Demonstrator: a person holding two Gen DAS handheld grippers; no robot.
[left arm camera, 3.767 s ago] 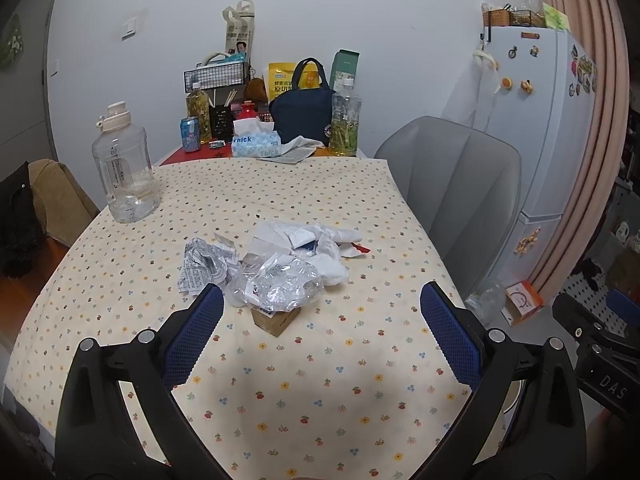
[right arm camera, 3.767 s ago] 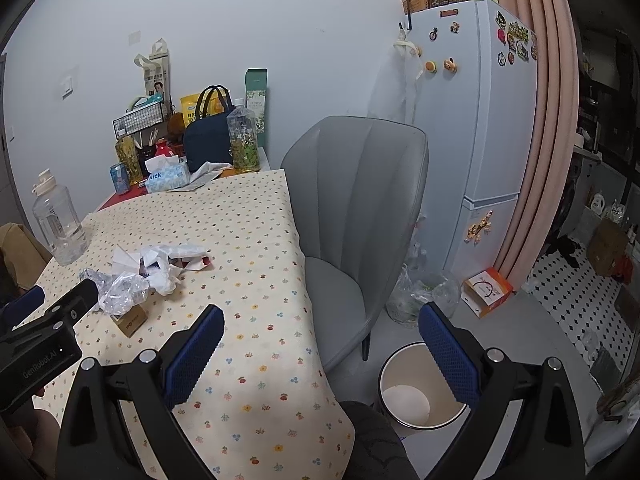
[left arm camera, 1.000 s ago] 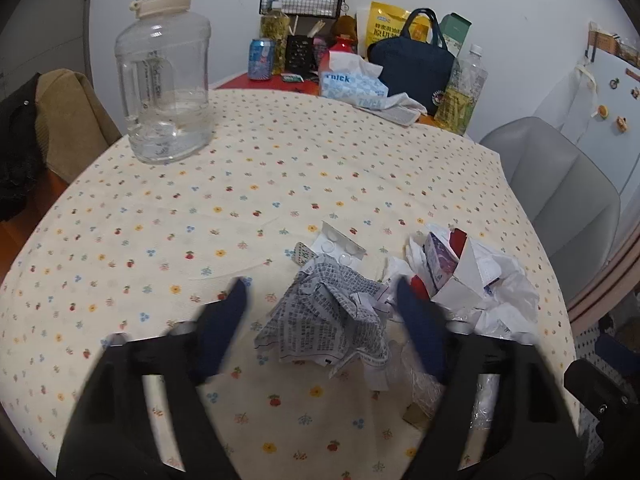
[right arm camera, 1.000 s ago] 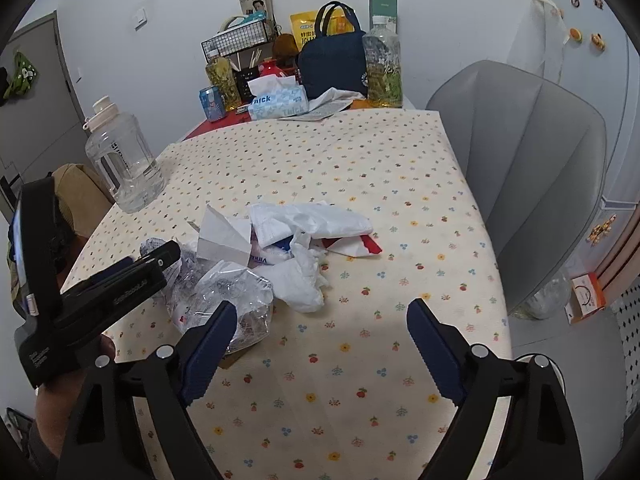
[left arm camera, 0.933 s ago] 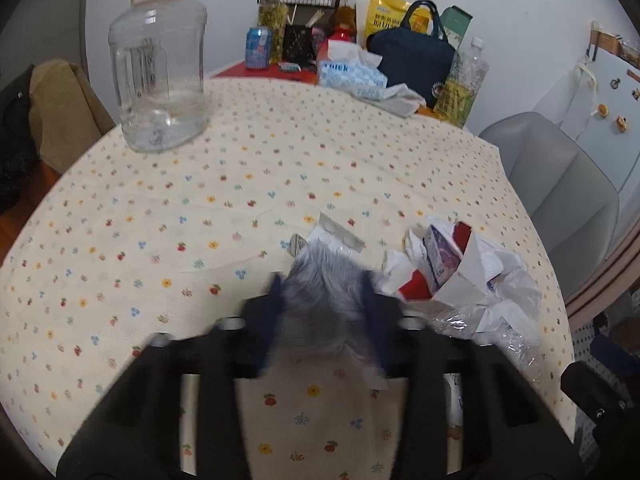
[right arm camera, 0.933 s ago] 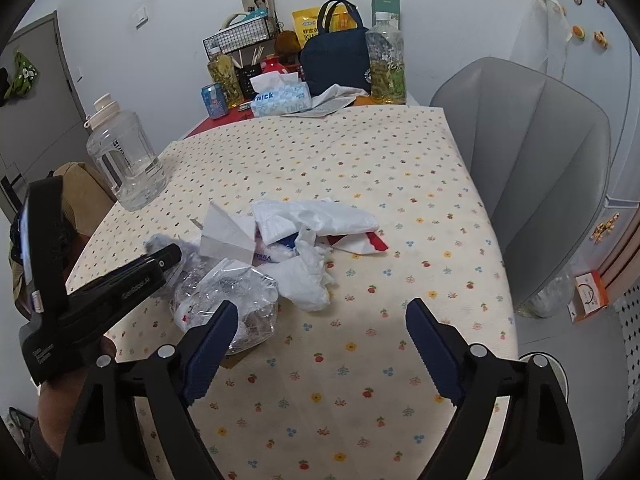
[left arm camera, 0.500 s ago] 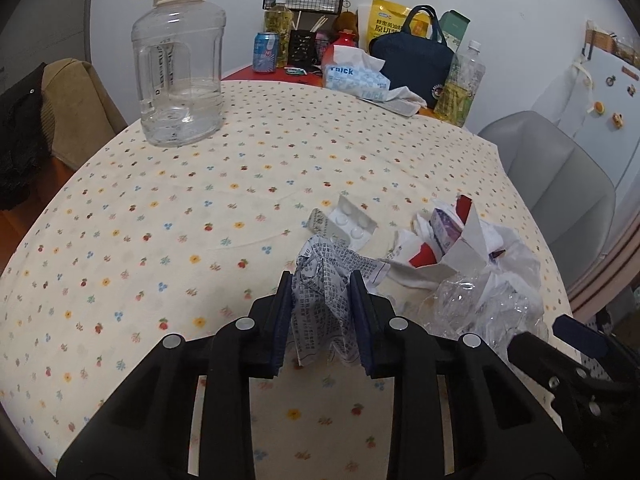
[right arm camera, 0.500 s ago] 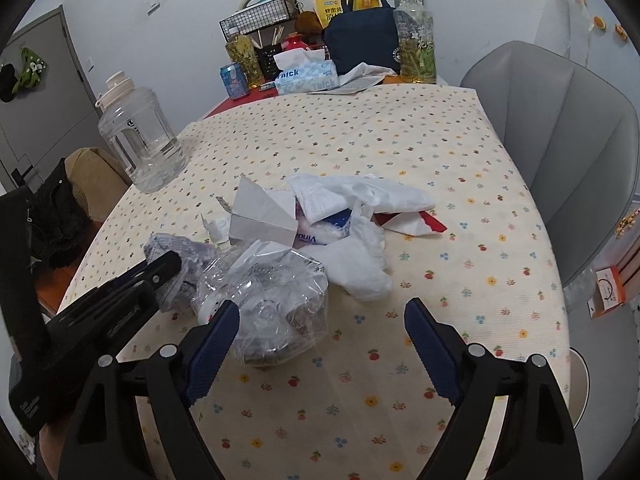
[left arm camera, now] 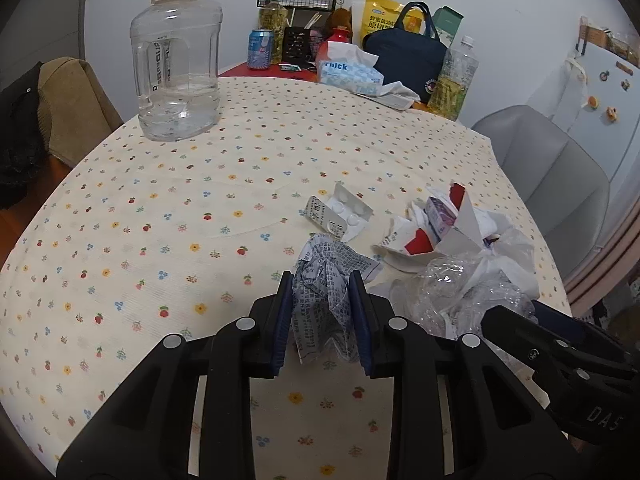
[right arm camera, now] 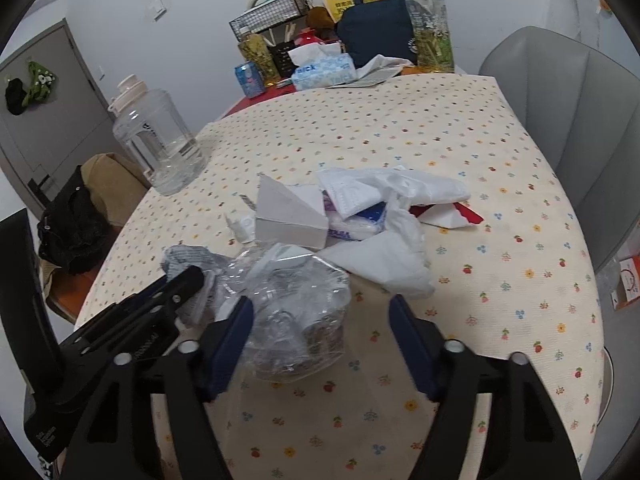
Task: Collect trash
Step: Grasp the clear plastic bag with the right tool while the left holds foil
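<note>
the left gripper (left arm camera: 322, 316) pinches the crumpled printed paper (left arm camera: 326, 280) just off the table. the right gripper (right arm camera: 320, 338) is closing around the clear plastic wrap (right arm camera: 288, 312), its pads not yet pressing. tissues (right arm camera: 384, 260), a white carton (right arm camera: 288, 216) and a blister pack (left arm camera: 340, 216) remain toward twelve o'clock, so collecting has barely begun.

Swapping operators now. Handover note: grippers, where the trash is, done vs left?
Left gripper: shut on the crumpled printed paper.
Right gripper: jaws closing around the clear plastic bag; the right pad is not yet on it.
On the tablecloth: blister pack, white carton, white tissues.
Done: paper gripped. No bin in view.
Left: grip the bag, bin both, then collect the rest.
</note>
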